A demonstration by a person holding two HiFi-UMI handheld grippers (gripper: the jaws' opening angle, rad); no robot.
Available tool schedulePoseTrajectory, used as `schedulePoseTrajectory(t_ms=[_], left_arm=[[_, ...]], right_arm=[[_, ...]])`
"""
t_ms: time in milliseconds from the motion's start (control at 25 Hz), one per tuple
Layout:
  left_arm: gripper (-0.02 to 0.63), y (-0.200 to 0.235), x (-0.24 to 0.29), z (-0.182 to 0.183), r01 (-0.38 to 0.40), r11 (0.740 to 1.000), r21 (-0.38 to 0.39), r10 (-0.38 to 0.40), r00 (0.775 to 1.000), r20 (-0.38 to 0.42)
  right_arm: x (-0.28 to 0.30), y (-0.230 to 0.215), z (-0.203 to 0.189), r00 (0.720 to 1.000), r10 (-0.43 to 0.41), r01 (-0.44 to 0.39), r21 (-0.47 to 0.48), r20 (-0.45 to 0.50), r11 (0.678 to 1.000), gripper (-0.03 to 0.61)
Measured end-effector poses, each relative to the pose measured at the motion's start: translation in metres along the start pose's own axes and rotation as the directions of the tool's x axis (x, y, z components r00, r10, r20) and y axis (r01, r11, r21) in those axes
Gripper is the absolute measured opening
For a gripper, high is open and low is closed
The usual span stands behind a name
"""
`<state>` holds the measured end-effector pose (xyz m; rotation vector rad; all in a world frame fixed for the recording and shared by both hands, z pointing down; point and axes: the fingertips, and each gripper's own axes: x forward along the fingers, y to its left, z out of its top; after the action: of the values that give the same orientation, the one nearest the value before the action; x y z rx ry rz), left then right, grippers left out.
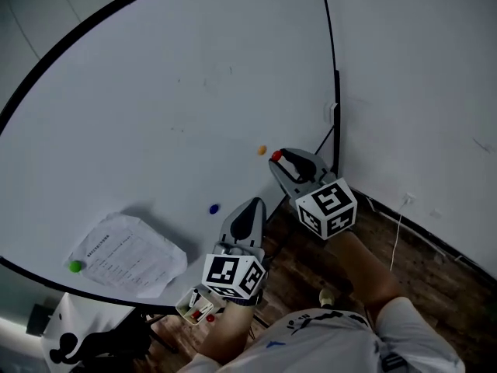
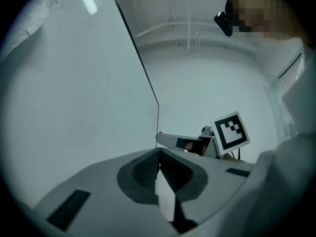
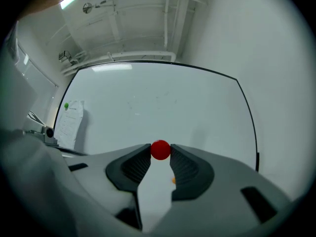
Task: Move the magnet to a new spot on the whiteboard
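Your right gripper has the red magnet pinched at the very tips of its jaws, which are parted only by the magnet's width. The magnet looks round from the right gripper view, so it has no long axis or pointing direction you could read. It sits at the front of the tool, facing the whiteboard. Whether it touches the board cannot be told.

Your left gripper has its jaws pressed together with nothing between them. It hangs lower than the right gripper and to its left.

Four magnets show, one of each colour:
- The red one is in your right jaws.
- The orange magnet is on the board just ahead of the right gripper's tips.
- The blue magnet is on the board just left of the left gripper's tips.
- The green magnet is well off to the left of both tools.

The green magnet pins one sheet of paper by its corner. The sheet carries printed lines too small to read. Each gripper's cube bears black-and-white square markers, with no readable words.
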<state>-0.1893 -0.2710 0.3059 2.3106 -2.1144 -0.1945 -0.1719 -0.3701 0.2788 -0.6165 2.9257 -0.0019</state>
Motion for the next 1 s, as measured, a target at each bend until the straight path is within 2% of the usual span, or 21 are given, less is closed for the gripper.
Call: schedulePoseTrajectory(t_ms=[480, 1000], left_arm=[[0.012, 0.029, 0.036, -0.014, -0.162, 0.987, 0.019, 0.162, 0.986, -0.028], [0.012, 0.049, 0.047, -0.019, -0.235, 0.972, 0.02, 0.236, 0.971, -0.032]], right_arm=[[0.07, -0.029, -0.024, 0.991, 0.13, -0.129, 0.043, -0.032, 0.991, 0.129], [0.122, -0.036, -0.044, 0.981, 0.177, -0.174, 0.043, -0.078, 0.984, 0.129]])
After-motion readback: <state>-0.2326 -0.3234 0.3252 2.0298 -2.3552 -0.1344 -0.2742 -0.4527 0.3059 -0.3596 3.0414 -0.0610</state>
